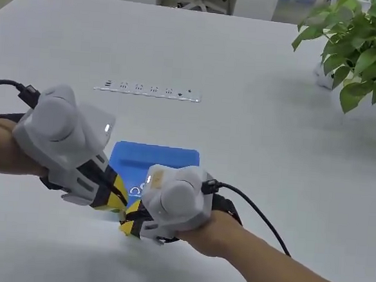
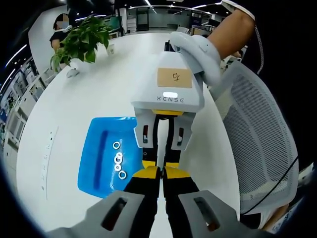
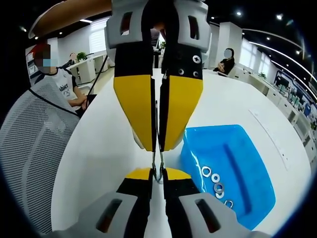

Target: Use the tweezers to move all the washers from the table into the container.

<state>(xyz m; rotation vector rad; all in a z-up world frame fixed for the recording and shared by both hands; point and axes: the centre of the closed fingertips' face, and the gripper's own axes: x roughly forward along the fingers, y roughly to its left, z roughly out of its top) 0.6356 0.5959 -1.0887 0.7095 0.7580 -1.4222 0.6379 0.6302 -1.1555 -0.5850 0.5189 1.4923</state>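
- L gripper (image 2: pixel 159 173) and R gripper (image 3: pixel 157 174) meet tip to tip over the white table (image 1: pixel 252 139), just at the near edge of the blue tray (image 3: pixel 247 163).
- Tweezers (image 3: pixel 157 144): thin metal strip seen edge-on in R gripper view, running between both sets of yellow pads.
- L gripper's jaws pressed together on the tweezers' upper length; hardly any gap betw. the pads.
- R gripper's jaws also pinched in, with the tweezers' lower end sitting betw. its yellow tips.
- Washers (image 3: pixel 215 177): approx. four, lying in a short row inside the blue tray, close to the edge nearest the grippers. Not touched by tweezers or either gripper.
- Head view: a hand holds each gripper, L one higher and to the left, R one lower and nearer the person; black cable (image 1: pixel 254 213) trails off the R gripper.
- Power strip (image 1: pixel 146 90) lies flat beyond the tray; potted plant (image 1: pixel 356 43) at far right corner, well apart.
- Mesh chair (image 2: pixel 257 139) beside the table.
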